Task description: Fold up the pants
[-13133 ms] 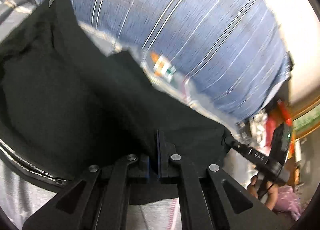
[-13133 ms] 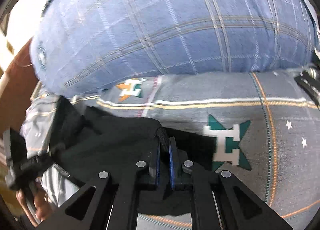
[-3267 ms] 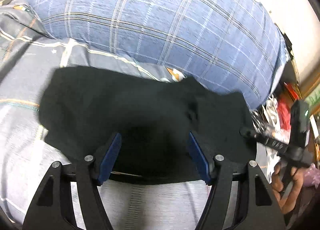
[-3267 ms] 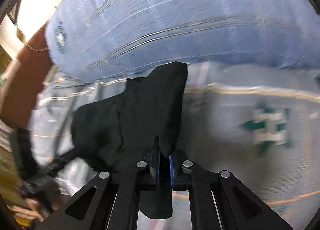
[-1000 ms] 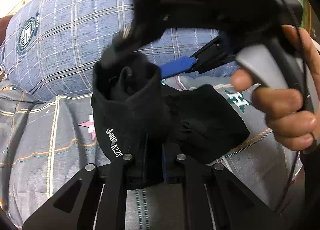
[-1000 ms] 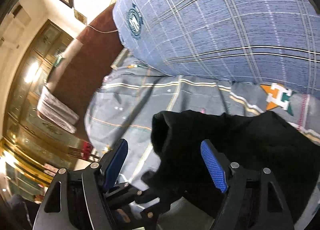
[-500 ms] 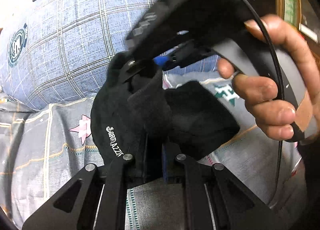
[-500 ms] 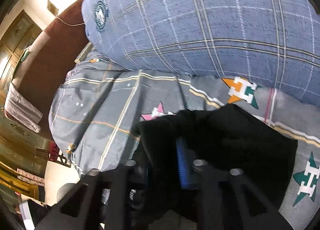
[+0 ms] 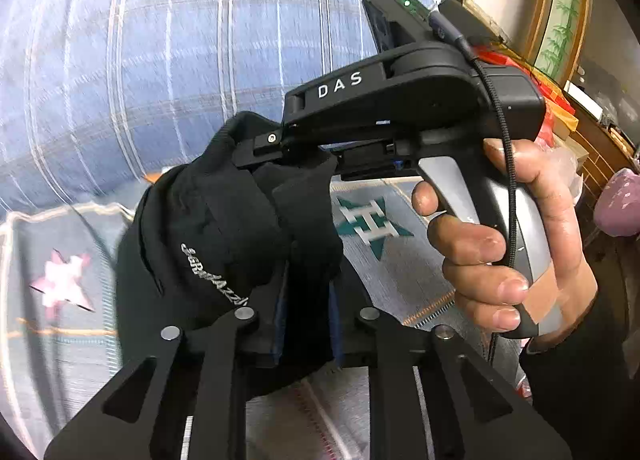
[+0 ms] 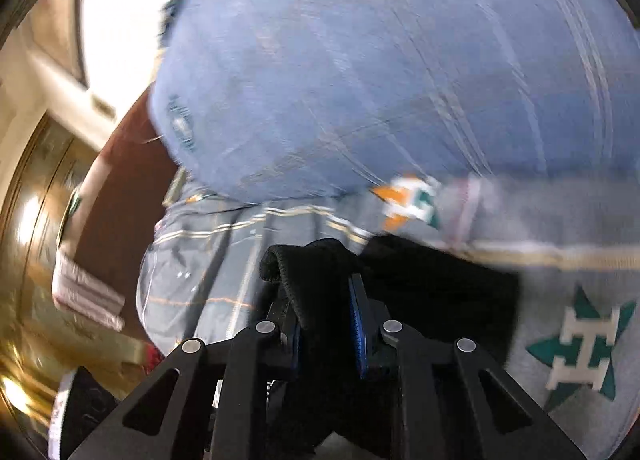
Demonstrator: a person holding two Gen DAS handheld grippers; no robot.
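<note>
The black pants [image 9: 224, 244] are bunched into a thick bundle with a silver logo, lifted over the grey patterned bedsheet [image 9: 384, 260]. My left gripper [image 9: 306, 300] is shut on the bundle's lower part. My right gripper [image 9: 288, 148] comes in from the right, held by a hand [image 9: 500, 252], and is shut on the bundle's top. In the right wrist view the right gripper [image 10: 326, 316] clamps a thick fold of the pants [image 10: 420, 288]; the rest of the cloth hangs down to the sheet [image 10: 560, 260].
A large blue plaid pillow [image 9: 160, 60] [image 10: 380, 80] lies behind the pants. A brown headboard [image 10: 120, 200] and golden cabinet [image 10: 32, 260] stand at the left. Clutter and a purple object [image 9: 616, 200] sit at the right bedside.
My right gripper, open around the bundle a second ago, has shut on it. The bundle has been lifted and both views have swung; the left gripper stays shut on the pants.
</note>
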